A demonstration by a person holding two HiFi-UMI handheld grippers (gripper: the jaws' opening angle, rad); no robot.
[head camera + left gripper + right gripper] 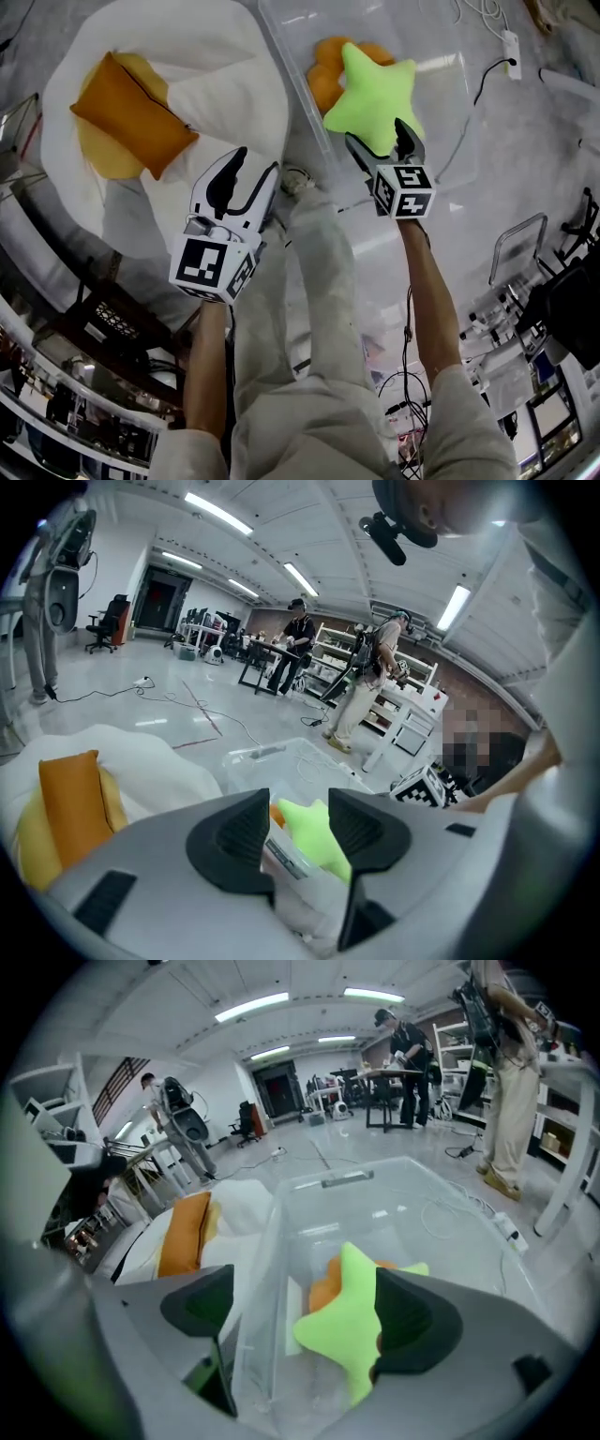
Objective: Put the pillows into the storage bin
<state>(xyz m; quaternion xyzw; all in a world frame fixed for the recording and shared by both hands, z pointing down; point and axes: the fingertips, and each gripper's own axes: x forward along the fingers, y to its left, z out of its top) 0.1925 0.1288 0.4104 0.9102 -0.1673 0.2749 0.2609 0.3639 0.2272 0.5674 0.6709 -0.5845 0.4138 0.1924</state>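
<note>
**A:** What's nearest?

**B:** The two pairs of tongs. The left tongs (pixel 255 161) are spread, with nothing between the jaws. They hang over the near right edge of a white cushion (pixel 234 84). The right tongs (pixel 377 133) are spread wide as well, over the near left part of the bin (pixel 450 103).

**A:** Are the right tongs pinching anything?

**B:** No. The near point of the star (pixel 370 94) sits between the jaws, close by the right one. I can't tell whether it touches that jaw. The left jaw stands well clear of it, so nothing is gripped.

**A:** What does the star look like?

**B:** It's bright lime green and plush, with five blunt points and no print. It lies inside the clear bin by the left wall, just beyond the right tongs' tips. It's well to the right of the left tongs.

**A:** Is anything else in the bin?

**B:** A lobed pillow (pixel 326 80), orange and rounded. It's on the far left side of the star and partly hidden under it.

**A:** And outside the bin?

**B:** Two more pillows lie on the cushion, left of and beyond the left tongs, well apart from them. The flat pillow (pixel 131 112) is burnt orange and rectangular, with a dark seam along one edge. It rests on top of a round yellow pillow (pixel 98 155), which shows only round its edges.
</note>
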